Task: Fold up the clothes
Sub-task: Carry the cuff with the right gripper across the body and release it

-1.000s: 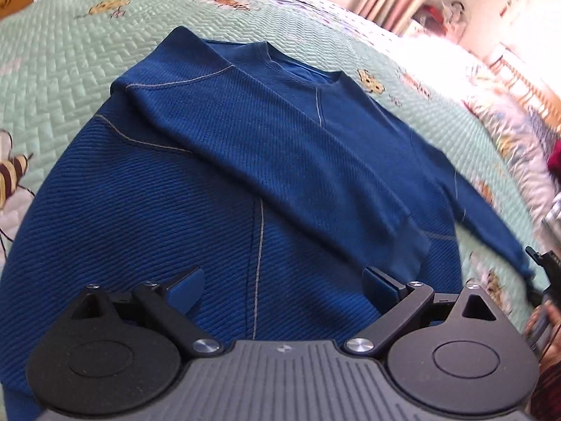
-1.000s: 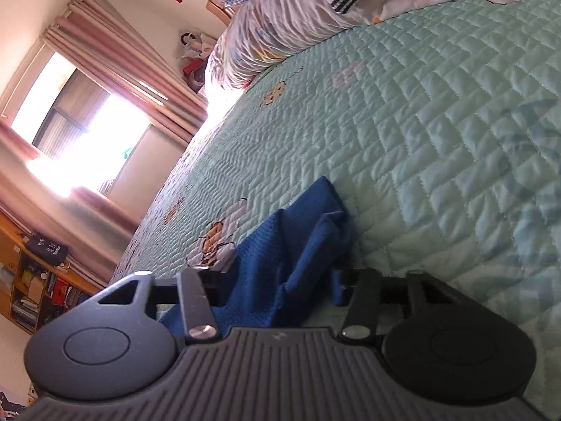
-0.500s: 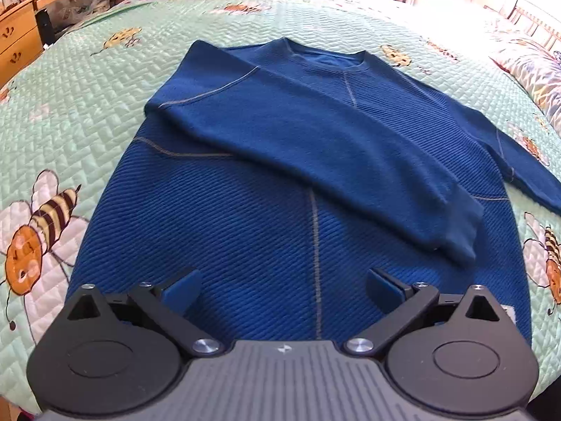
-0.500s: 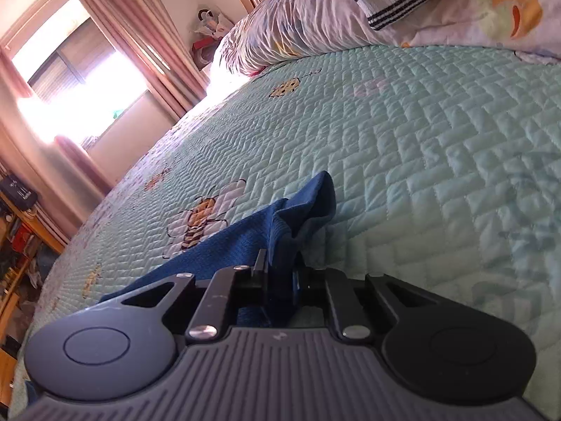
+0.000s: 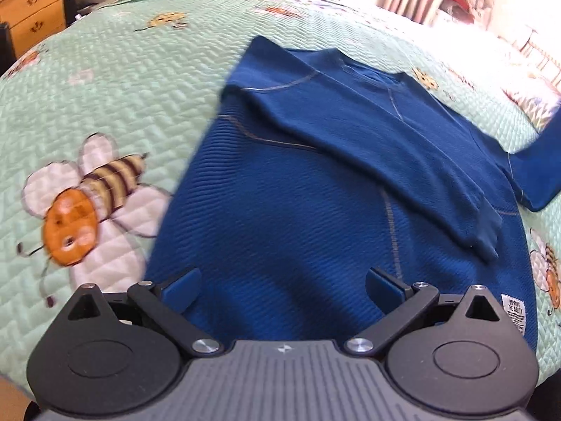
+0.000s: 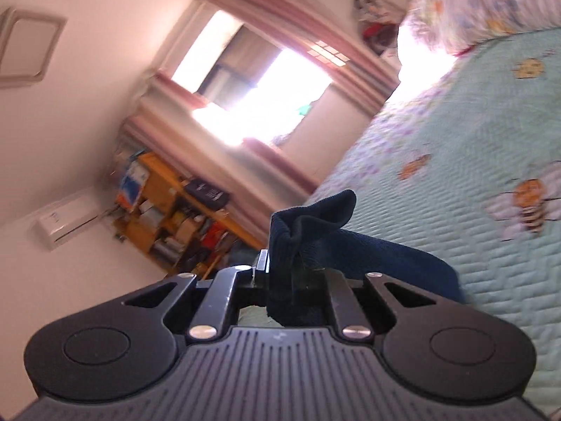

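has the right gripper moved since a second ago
Yes. The right gripper, shut on the sweater's sleeve cuff, has lifted up off the bedspread; its view, filled by the quilt before, now shows the window and wall.

Blue ribbed sweater lies flat, one sleeve folded across, other lifted.

Each gripper has a ribbed grey body, black round discs and silver screws.
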`<move>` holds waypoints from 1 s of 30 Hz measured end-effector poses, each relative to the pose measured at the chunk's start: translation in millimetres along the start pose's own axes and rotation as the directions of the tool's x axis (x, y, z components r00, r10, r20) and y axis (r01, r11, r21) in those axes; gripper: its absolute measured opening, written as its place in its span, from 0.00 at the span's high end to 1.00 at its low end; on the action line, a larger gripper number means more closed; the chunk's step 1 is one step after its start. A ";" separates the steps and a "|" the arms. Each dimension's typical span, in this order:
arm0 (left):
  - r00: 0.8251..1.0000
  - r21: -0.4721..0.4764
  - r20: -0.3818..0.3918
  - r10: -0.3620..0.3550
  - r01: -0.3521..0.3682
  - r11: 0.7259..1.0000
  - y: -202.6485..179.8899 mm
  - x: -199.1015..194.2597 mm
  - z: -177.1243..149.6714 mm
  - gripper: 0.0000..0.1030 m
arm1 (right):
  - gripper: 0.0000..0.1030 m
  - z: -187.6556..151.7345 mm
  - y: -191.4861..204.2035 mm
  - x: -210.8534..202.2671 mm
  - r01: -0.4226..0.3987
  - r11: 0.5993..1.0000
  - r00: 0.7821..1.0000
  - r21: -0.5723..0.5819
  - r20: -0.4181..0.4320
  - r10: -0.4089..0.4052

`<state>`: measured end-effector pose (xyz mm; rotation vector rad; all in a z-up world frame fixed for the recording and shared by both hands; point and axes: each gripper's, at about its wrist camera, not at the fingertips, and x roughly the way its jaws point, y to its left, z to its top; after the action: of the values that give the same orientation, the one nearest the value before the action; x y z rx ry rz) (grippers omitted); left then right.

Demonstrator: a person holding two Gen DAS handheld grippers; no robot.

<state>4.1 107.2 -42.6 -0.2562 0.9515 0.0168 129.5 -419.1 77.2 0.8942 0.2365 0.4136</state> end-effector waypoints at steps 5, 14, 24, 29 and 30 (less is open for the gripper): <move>0.998 -0.040 0.021 -0.061 0.061 0.997 29.7 -16.4 -7.1 0.03 | 0.89 -81.5 103.9 52.3 -0.239 0.962 0.936 -0.130 -0.296 0.193; 0.999 -0.023 0.043 -0.001 0.002 1.000 41.1 -31.5 -19.7 0.01 | 0.83 -278.1 114.4 93.1 -0.318 0.888 0.630 -0.333 -0.774 -0.065; 0.999 -0.049 0.039 0.005 -0.003 0.999 48.8 -32.1 -19.2 0.01 | 0.41 -268.9 109.3 70.9 -0.294 0.935 0.654 -0.201 -0.755 0.043; 0.999 -0.045 0.036 0.016 -0.014 0.999 47.0 -33.6 -19.2 0.01 | 0.41 -261.0 99.6 62.7 -0.246 0.955 0.697 -0.164 -0.715 0.057; 0.999 -0.047 0.034 0.017 -0.016 0.999 47.1 -33.8 -19.1 0.01 | 0.40 -257.8 95.0 58.5 -0.233 0.961 0.708 -0.151 -0.704 0.061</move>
<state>-36.9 151.9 -35.8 -0.2899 0.9199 0.0584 63.4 -159.0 -5.7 0.4884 0.8029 0.9136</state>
